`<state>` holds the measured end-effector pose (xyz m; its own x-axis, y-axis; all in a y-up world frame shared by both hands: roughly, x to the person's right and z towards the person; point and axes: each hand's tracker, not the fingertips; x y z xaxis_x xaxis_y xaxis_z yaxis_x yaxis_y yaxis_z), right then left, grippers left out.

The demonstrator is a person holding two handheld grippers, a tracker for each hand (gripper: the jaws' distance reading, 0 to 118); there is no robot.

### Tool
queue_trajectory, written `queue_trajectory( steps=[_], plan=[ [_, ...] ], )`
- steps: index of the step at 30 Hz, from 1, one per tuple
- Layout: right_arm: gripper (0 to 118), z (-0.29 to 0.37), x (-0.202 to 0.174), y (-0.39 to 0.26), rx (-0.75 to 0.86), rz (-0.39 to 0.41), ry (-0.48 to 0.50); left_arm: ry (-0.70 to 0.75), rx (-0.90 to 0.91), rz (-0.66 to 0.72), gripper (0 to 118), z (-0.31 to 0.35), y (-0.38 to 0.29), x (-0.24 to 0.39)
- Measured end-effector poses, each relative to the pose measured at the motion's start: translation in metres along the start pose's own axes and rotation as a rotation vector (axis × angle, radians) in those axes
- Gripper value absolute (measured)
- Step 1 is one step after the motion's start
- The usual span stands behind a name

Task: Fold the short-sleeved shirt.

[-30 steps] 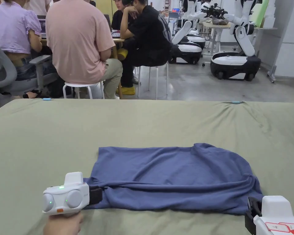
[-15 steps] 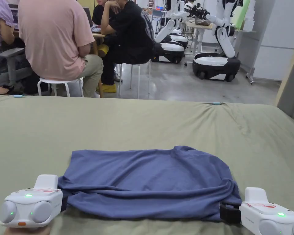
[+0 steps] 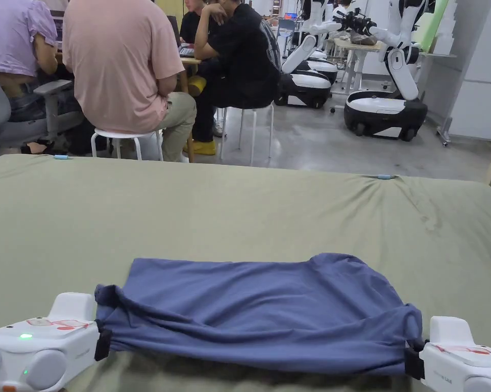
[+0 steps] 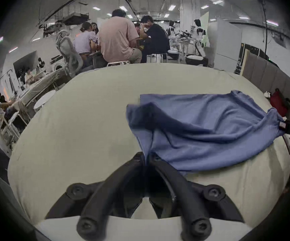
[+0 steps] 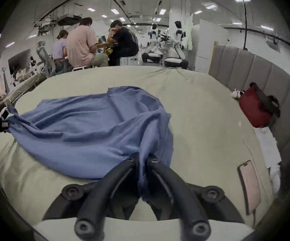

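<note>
Blue shirt (image 3: 260,316) on the green bed (image 3: 239,219), near edge now lifted and bunched compared to half a second back. Left gripper (image 4: 146,157) and right gripper (image 5: 143,156) both clamped on its near corners.

The left gripper (image 3: 102,343) is being held low at one end of the shirt (image 3: 270,316), jaws clamped on cloth; the right gripper (image 3: 414,357) is being held likewise at the other end.
</note>
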<state>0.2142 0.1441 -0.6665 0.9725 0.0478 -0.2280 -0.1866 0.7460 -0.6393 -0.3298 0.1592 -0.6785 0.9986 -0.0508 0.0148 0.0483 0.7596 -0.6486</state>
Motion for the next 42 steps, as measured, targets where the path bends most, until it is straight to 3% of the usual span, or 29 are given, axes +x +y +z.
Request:
queue_trajectory(
  steps=[4, 6, 7, 8, 9, 10, 11, 12, 13, 15, 17, 19, 20, 21, 22, 23, 29, 36, 37, 38, 39, 40, 42],
  plan=[
    [8, 0.015, -0.019, -0.020, -0.048, 0.096, 0.008, -0.032, -0.032, 0.051, 2, 0.016, -0.027, -0.011],
    [8, 0.001, -0.030, -0.026, -0.055, 0.081, 0.010, -0.032, -0.047, 0.070, 2, 0.006, -0.038, -0.010],
    [18, -0.002, -0.031, -0.029, -0.054, 0.076, 0.013, -0.029, -0.051, 0.077, 3, 0.003, -0.041, -0.008],
    [44, -0.001, -0.032, -0.031, -0.033, 0.066, 0.010, -0.027, -0.048, 0.081, 9, 0.002, -0.042, -0.005],
    [91, 0.004, -0.034, -0.031, 0.005, 0.057, 0.005, -0.020, -0.041, 0.085, 33, 0.006, -0.042, -0.003],
    [117, 0.008, -0.042, -0.025, 0.024, 0.045, -0.003, 0.001, -0.016, 0.087, 64, 0.013, -0.042, 0.000],
    [118, 0.017, -0.047, -0.022, 0.039, 0.040, 0.014, 0.024, 0.047, 0.070, 90, 0.022, -0.039, 0.003],
    [115, 0.028, -0.056, -0.019, 0.094, 0.041, 0.050, 0.049, 0.107, 0.042, 114, 0.028, -0.037, 0.008],
    [115, 0.037, -0.065, -0.016, 0.149, 0.058, 0.077, 0.078, 0.167, 0.023, 118, 0.034, -0.036, 0.016],
    [112, 0.047, -0.093, -0.007, 0.199, 0.078, 0.056, 0.087, 0.270, -0.012, 114, 0.046, -0.030, 0.038],
    [91, 0.056, -0.122, -0.004, 0.335, 0.103, 0.041, 0.015, 0.310, -0.002, 105, 0.052, -0.025, 0.057],
    [85, 0.057, -0.144, -0.001, 0.379, 0.083, 0.046, -0.018, 0.373, -0.007, 102, 0.061, -0.024, 0.076],
    [71, 0.056, -0.154, -0.001, 0.384, 0.083, 0.044, 0.011, 0.402, -0.035, 93, 0.064, -0.025, 0.087],
    [31, 0.055, -0.162, -0.002, 0.389, 0.086, 0.034, 0.023, 0.415, -0.067, 65, 0.065, -0.027, 0.093],
    [3, 0.047, -0.162, 0.002, 0.401, 0.089, 0.024, 0.035, 0.421, -0.088, 29, 0.065, -0.028, 0.097],
    [0, 0.046, -0.167, 0.002, 0.422, 0.089, 0.023, 0.041, 0.417, -0.072, 0, 0.064, -0.030, 0.099],
    [0, 0.022, -0.180, 0.017, 0.405, 0.110, 0.063, 0.002, 0.305, -0.043, 0, 0.033, -0.016, 0.074],
    [0, -0.011, -0.169, 0.029, 0.335, 0.104, 0.088, 0.024, 0.182, -0.043, 0, -0.047, 0.056, 0.033],
    [0, -0.018, -0.169, 0.031, 0.332, 0.104, 0.085, 0.036, 0.179, -0.043, 11, -0.062, 0.068, 0.029],
    [0, -0.016, -0.158, 0.028, 0.327, 0.100, 0.082, 0.034, 0.180, -0.048, 40, -0.079, 0.080, 0.023],
    [0, -0.020, -0.156, 0.029, 0.321, 0.097, 0.082, 0.041, 0.162, -0.057, 91, -0.095, 0.091, 0.020],
    [0, -0.025, -0.154, 0.031, 0.317, 0.094, 0.082, 0.063, 0.107, -0.065, 118, -0.112, 0.103, 0.018],
    [0, -0.026, -0.142, 0.029, 0.306, 0.092, 0.075, 0.060, 0.083, -0.059, 106, -0.147, 0.118, 0.013]
  ],
)
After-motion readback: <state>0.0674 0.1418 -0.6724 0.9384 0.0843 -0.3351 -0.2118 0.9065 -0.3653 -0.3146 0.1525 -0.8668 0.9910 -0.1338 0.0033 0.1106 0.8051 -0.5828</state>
